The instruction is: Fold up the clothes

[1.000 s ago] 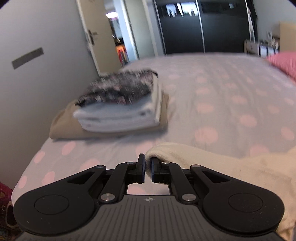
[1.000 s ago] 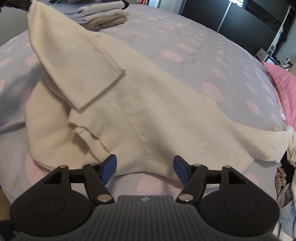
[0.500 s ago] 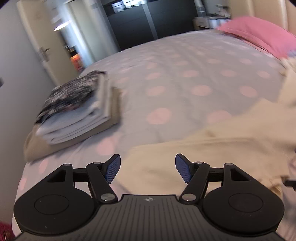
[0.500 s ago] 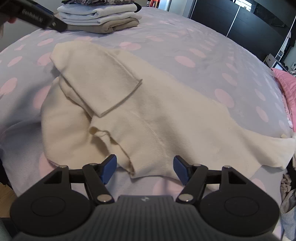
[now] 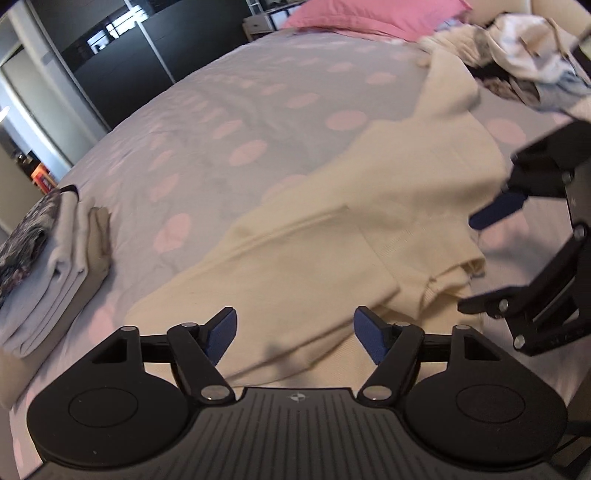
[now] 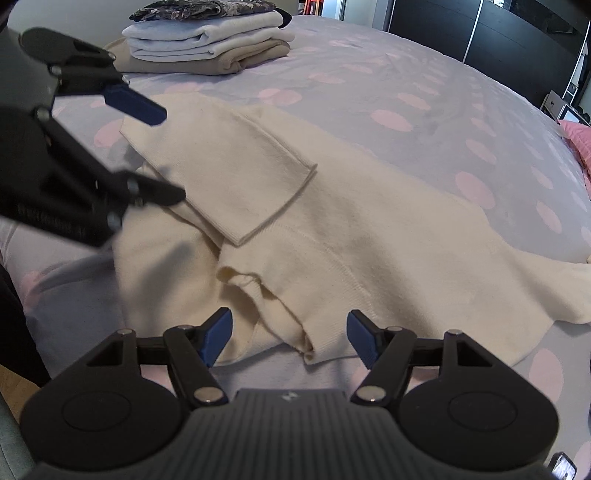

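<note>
From the left wrist, we saw our left gripper (image 5: 294,334) with its jaws opening wide and nothing pinched; the cream sweater (image 5: 332,236) lay on the bed (image 5: 207,122) just ahead of and beneath the blue pads (image 5: 221,334). A sleeve was folded across the body. The right gripper (image 5: 480,258) hung to the right over the sweater's hem edge, close enough to crowd that side. Far to the left sat a stack of folded clothes (image 5: 48,266). Ahead and to the right lay a pink pillow (image 5: 369,16) and a loose pile of laundry (image 5: 517,55), touching the sweater's far sleeve.

From the right wrist, our right gripper (image 6: 290,338) stood wide and empty, the sweater (image 6: 369,240) hem just beyond its pads (image 6: 364,338), bunched between them. The folded sleeve (image 6: 229,162) lay ahead to the left. The left gripper (image 6: 155,155) reached in from the left above that sleeve, partly blocking the sweater's near-left corner. The stack (image 6: 207,40) sat far ahead on the left.
</note>
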`<state>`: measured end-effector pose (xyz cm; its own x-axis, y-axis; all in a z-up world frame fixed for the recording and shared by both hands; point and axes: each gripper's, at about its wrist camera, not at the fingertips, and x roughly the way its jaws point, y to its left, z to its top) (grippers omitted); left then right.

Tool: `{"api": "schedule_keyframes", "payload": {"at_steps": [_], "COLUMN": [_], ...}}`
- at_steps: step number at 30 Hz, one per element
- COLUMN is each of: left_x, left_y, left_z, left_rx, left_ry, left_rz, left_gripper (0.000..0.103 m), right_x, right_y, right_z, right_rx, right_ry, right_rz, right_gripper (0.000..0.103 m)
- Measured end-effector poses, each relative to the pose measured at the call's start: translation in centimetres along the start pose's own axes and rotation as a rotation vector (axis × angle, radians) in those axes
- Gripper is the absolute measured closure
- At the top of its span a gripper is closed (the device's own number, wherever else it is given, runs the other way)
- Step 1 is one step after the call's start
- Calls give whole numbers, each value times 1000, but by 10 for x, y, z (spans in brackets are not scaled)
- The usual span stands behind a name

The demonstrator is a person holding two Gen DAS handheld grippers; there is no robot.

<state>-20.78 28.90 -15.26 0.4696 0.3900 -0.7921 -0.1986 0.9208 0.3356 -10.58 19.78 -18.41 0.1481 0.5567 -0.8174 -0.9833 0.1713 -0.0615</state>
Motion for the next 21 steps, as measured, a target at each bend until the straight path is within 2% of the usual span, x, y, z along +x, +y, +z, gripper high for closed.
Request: {"api": "schedule_keyframes", "payload": {"at_steps": [3,6,8,10,13,16,20,21], "left_x": [11,15,15,18,22,18,9,8], "left_y": [-5,3,10,13,22,32,36,33], "left_z": [-2,-2,0,1,1,2,5,6], "left_rx": [18,-18,-50,-66,-96,-145,-180,-168], "left_ry": [23,20,13,44,87,81,43,33], "left_rz": [45,63,56,82,153,151,75,61], "left_gripper": [37,47,65,80,89,90,86,84], "right_x": [1,-1,1,3,8,11,15,15], "right_y": [1,4,8,13,19,28,34,34], "right_z": [-1,-1,0,2,7,9,10,10], "right_rx": [-10,-28,-45,-64,-96,-153,-213,-216], "right_ry": [-8,-29,-41,-48,-57,-63,-64,-62], "right_rz": [7,31,27,16,-4,-22,-38,-41], "right_gripper": [32,32,32,33,35,42,64,77]}}
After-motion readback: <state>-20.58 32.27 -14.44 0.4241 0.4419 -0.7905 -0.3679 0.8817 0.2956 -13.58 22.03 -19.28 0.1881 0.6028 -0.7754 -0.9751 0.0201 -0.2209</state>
